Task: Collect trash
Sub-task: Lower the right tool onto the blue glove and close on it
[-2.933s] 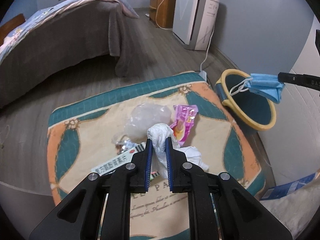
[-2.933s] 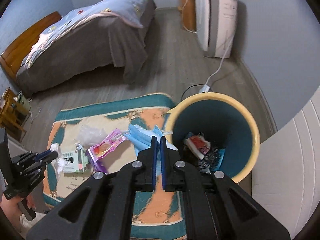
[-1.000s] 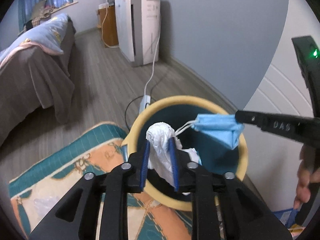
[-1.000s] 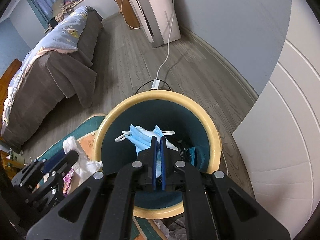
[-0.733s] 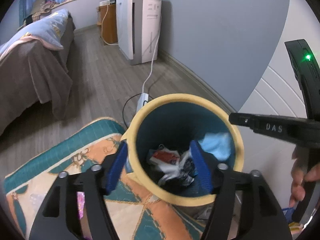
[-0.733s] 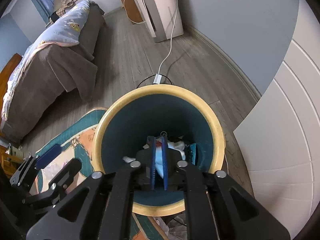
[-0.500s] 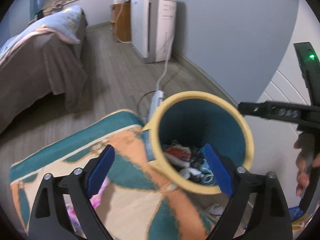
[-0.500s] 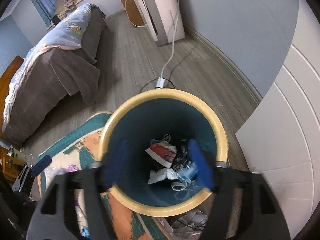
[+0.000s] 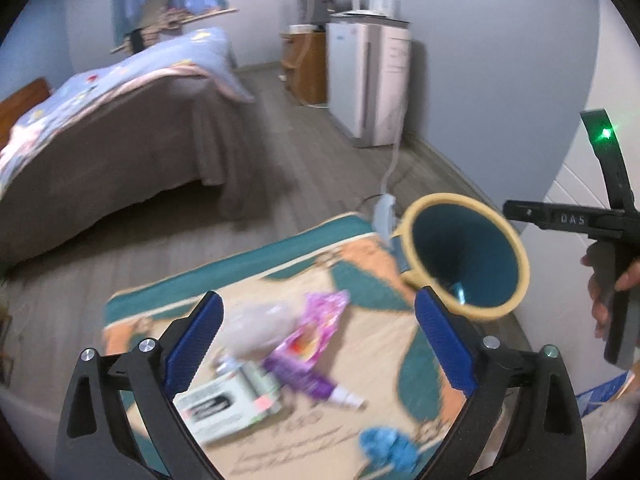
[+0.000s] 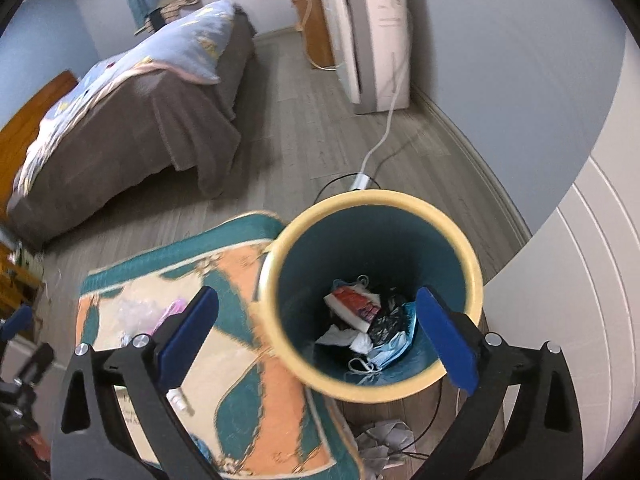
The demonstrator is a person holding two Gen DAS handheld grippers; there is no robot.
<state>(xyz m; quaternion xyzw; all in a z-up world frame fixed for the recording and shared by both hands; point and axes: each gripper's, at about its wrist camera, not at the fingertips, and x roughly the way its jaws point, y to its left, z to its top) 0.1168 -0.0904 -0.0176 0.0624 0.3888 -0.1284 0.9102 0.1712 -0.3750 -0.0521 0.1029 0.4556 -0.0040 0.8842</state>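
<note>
My left gripper hangs over the patterned rug, its jaws still opening with nothing between them. Under it lie a pink wrapper, a clear plastic bag, a white and green box and a blue crumpled scrap. My right gripper is above the yellow-rimmed teal bin, jaws opening and empty. At the bin's bottom rest a blue mask, a white tissue and a red packet. The left wrist view has the bin at the right.
A bed stands at the back left and a white air purifier by the far wall. Its cable and power strip lie behind the bin. Crumpled grey paper sits beside the bin. A hand holds the right gripper's handle.
Both grippers opened over the bin; the tissue and the mask fell in. The left gripper then swung back from the bin to above the rug. The right one rose slightly.
</note>
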